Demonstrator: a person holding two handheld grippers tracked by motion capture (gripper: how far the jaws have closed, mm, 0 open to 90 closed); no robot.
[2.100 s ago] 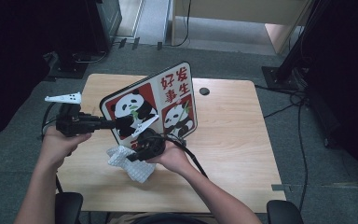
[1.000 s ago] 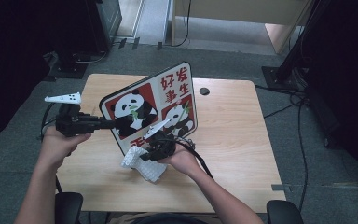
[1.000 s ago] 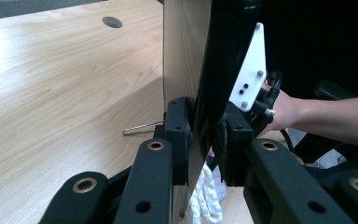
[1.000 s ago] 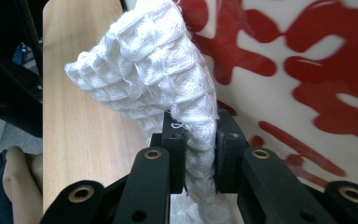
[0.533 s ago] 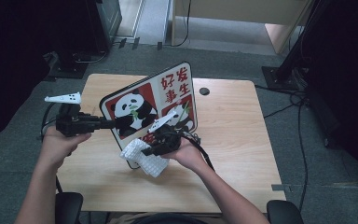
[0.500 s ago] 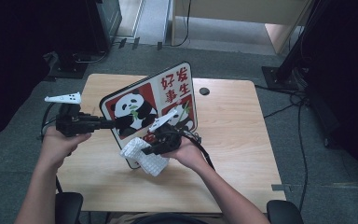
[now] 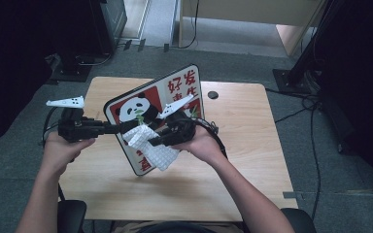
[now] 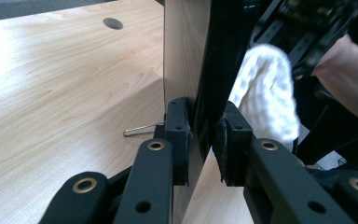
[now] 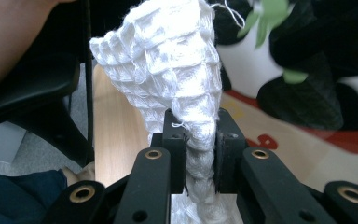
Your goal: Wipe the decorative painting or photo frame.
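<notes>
The board (image 7: 158, 114), printed with a panda and red characters, stands tilted on its lower edge on the surface (image 7: 252, 145), its picture side facing the person. A white waffle-weave cloth (image 7: 150, 148) lies against the lower part of that picture side, over the red area below the panda.

The right tool (image 7: 162, 141) is clamped on the cloth: in the right gripper view its jaws pinch a bunched fold of it (image 9: 189, 93), with the panda print just behind. The left tool (image 7: 121, 127) is clamped on the board's left edge; in the left gripper view its pads (image 8: 179, 135) press both faces of the thin panel (image 8: 186, 51), and the cloth (image 8: 265, 98) shows beyond on the far face. A round hole (image 7: 213, 94) sits in the surface behind the board.
</notes>
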